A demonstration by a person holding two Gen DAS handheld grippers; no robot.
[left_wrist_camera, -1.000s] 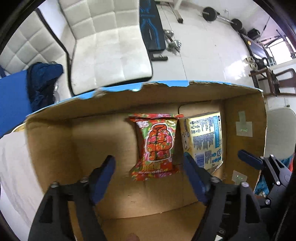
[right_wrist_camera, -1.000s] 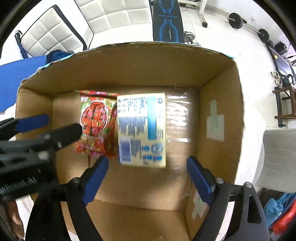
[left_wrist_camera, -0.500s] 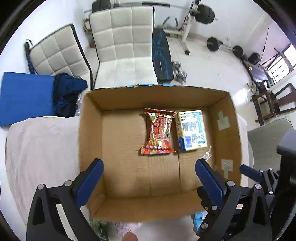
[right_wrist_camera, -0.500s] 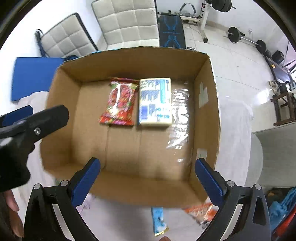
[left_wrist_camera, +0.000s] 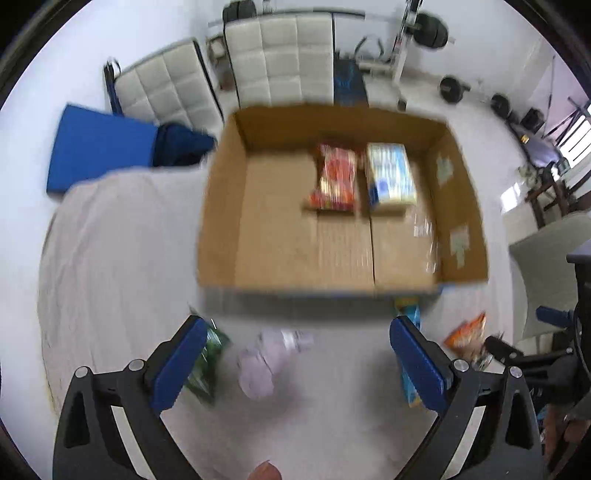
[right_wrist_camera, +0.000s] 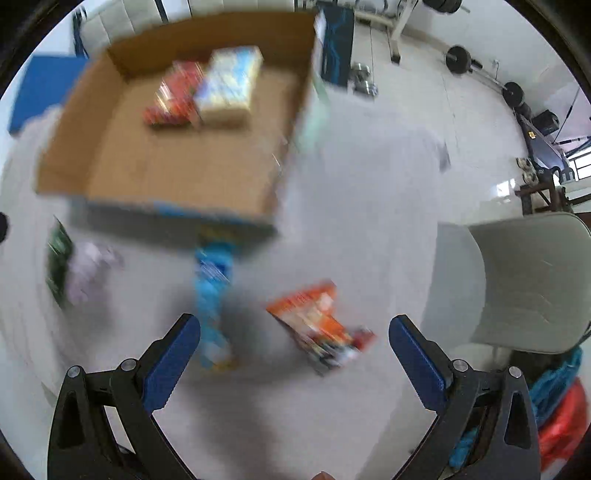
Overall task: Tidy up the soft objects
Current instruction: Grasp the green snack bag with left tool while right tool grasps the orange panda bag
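Lilac soft bundle (left_wrist_camera: 266, 362) on cloth between spread left gripper (left_wrist_camera: 299, 354) fingers.

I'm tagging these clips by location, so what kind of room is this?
Probably a room in a home used partly as a gym: a barbell rack with weight plates and a blue workout bench stand behind two white quilted chairs, with a cloth-covered table in front.

The box (left_wrist_camera: 221, 206) is matt brown corrugated cardboard (taped at 3 o'clock). The red snack packet (left_wrist_camera: 334, 177) inside is glossy foil or plastic; the table cover (left_wrist_camera: 118, 240) is pale, faintly creased cloth.
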